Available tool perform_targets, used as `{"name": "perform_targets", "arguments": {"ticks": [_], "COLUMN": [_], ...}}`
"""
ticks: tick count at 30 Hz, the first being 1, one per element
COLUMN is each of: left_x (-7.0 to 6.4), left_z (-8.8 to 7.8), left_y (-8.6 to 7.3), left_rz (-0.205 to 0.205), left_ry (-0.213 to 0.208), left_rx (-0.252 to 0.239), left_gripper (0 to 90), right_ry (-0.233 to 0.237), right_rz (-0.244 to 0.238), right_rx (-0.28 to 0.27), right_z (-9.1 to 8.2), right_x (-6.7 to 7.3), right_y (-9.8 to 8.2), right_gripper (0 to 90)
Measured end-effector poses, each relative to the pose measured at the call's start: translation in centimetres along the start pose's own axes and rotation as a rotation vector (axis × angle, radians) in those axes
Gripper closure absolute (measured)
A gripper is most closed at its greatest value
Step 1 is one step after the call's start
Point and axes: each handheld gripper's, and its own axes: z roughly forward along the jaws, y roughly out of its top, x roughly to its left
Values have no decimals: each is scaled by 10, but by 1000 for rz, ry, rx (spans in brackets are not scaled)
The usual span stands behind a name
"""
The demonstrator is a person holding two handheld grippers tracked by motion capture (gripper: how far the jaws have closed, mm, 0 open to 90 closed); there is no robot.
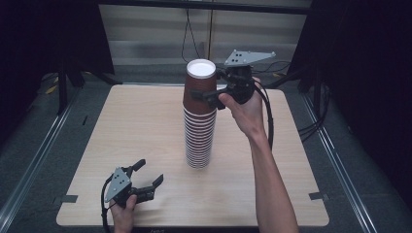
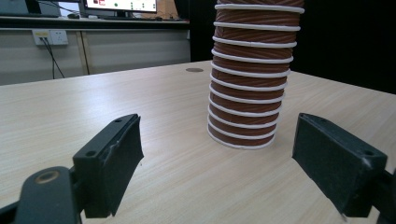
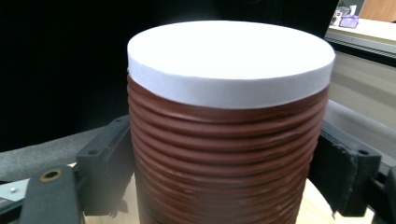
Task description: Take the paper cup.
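A tall stack of upside-down brown ribbed paper cups with white rims stands in the middle of the wooden table. My right gripper reaches in from the right at the top of the stack. Its jaws sit on either side of the top cup, pads against the ribbed wall. In the right gripper view the top cup shows its white base, held in the right gripper. My left gripper rests low near the front left edge, open and holding nothing. In its own view the left gripper points at the stack's foot.
The table ends at grey floor with metal rails on both sides. Cables trail behind the table and along the right arm. A wall with a power socket and a monitor lies beyond the far edge in the left gripper view.
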Motion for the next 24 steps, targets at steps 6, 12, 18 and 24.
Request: {"name": "perform_targets", "arguments": {"ticks": [6,12,18,24], "left_x": [0,0,0,0], "left_z": [0,0,0,0], "left_y": [0,0,0,0], "left_rz": [-1,0,-5,-2], "left_ry": [-1,-1,-1,0], "left_rx": [-1,-1,-3,-2], "left_gripper": [156,156,156,156], "right_ry": [4,1,1,0], "right_rz": [-6,-14,-15,-11], "right_rx": [1,-41,-68,-131], "right_z": [0,-5,-6,-12], "right_x": [0,1,2,1], "right_y": [1,6,9,10], "right_gripper": [172,176,180,181]}}
